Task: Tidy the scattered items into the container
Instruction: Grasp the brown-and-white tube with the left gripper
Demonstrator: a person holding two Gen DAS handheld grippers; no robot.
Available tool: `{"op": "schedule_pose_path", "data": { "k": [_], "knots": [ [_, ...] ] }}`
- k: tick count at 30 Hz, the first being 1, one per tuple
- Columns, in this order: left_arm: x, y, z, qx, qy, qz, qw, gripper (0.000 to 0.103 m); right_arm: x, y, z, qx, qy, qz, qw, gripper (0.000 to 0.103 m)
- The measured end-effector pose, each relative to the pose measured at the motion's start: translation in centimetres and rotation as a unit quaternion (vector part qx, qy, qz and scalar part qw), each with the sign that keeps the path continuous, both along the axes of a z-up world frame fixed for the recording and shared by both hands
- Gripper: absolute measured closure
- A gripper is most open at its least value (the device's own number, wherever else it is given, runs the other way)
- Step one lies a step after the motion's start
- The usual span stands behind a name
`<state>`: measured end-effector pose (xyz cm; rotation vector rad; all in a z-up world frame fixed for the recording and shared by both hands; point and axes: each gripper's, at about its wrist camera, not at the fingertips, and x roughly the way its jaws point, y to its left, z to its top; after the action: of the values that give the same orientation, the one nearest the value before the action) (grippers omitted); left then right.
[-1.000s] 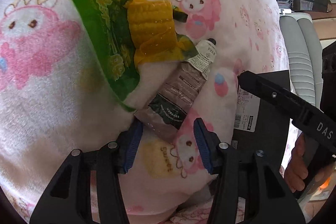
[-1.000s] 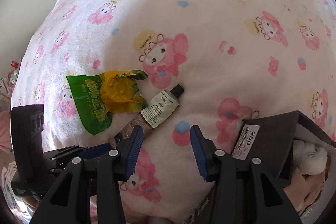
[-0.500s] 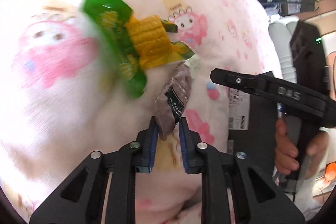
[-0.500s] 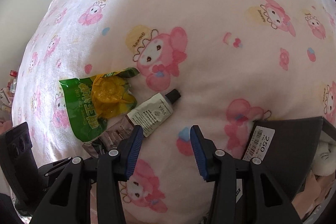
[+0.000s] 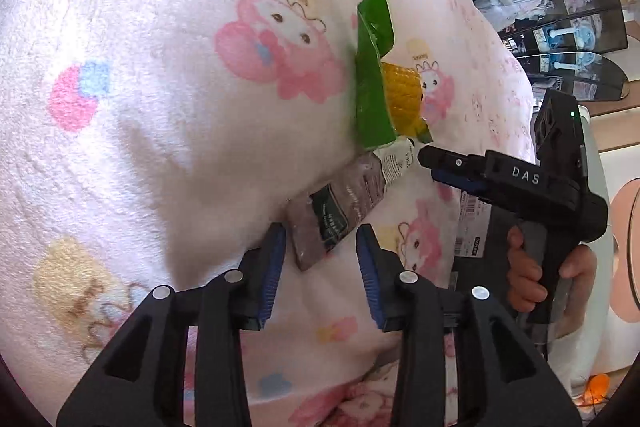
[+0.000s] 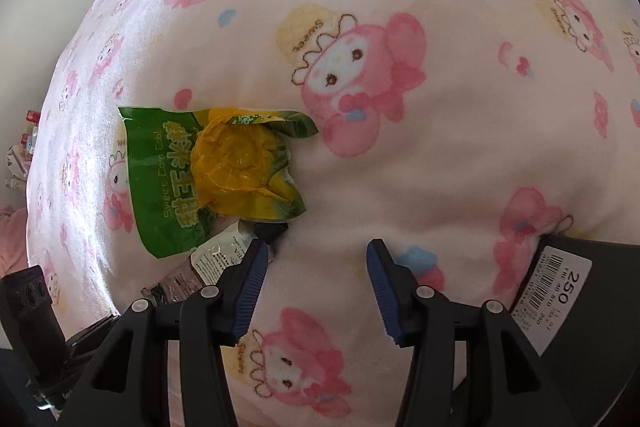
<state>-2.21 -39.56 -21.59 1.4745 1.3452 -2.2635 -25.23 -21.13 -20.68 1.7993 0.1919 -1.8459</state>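
Note:
A hand-cream tube (image 5: pixel 352 195) lies on the pink cartoon blanket (image 5: pixel 160 107), its black cap (image 6: pixel 272 231) pointing away from my left gripper. My left gripper (image 5: pixel 322 255) straddles the tube's crimped end; its jaws are opening and the pads stand clear of the tube. A green packet of sweet corn (image 5: pixel 376 99) rests just beyond the tube, partly over it. In the right wrist view my right gripper (image 6: pixel 318 263) hovers low over the blanket with its jaws opening and nothing between them. Its left fingertip (image 6: pixel 256 259) sits beside the cap of the tube (image 6: pixel 218 255), below the corn packet (image 6: pixel 224 171).
A dark box (image 6: pixel 592 307) with a barcode label stands at the blanket's edge on the right, also seen behind the right gripper (image 5: pixel 440 163) as the box (image 5: pixel 474 227). A hand (image 5: pixel 524 267) holds that gripper's handle. Shelves and furniture lie beyond the bed.
My left gripper closed on the tube's crimped end, lifted it a little, then let go and swung around. My right gripper came down toward the tube's cap and widened slightly.

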Motion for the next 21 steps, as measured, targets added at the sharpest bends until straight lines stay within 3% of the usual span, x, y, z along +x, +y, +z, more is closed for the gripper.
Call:
{"op": "schedule_pose_path", "data": {
  "k": [5,9,15,18,21],
  "knots": [
    [-0.6,-0.2,-0.4,-0.008,-0.005,0.036,0.9993,0.070,-0.7,-0.9,-1.1,0.007,0.000,-0.008,1.000,0.053],
    [-0.6,0.1,0.5,-0.026,-0.009,0.042,0.9988,0.075,-0.7,-1.3,-0.8,0.011,0.014,0.006,1.000,0.052],
    [-0.6,0.8,0.6,-0.023,-0.009,0.034,0.9991,0.075,-0.8,-0.9,1.0,-0.018,0.033,0.006,0.999,0.052],
    [-0.8,0.2,0.1,-0.014,-0.007,0.041,0.9990,0.075,-0.5,-2.2,-0.2,-0.017,-0.001,0.047,0.999,0.052],
    [-1.2,-0.2,-0.2,-0.009,-0.007,0.048,0.9988,0.075,0.4,-3.0,-1.4,-0.049,-0.053,0.074,0.995,0.052]
  ]
}}
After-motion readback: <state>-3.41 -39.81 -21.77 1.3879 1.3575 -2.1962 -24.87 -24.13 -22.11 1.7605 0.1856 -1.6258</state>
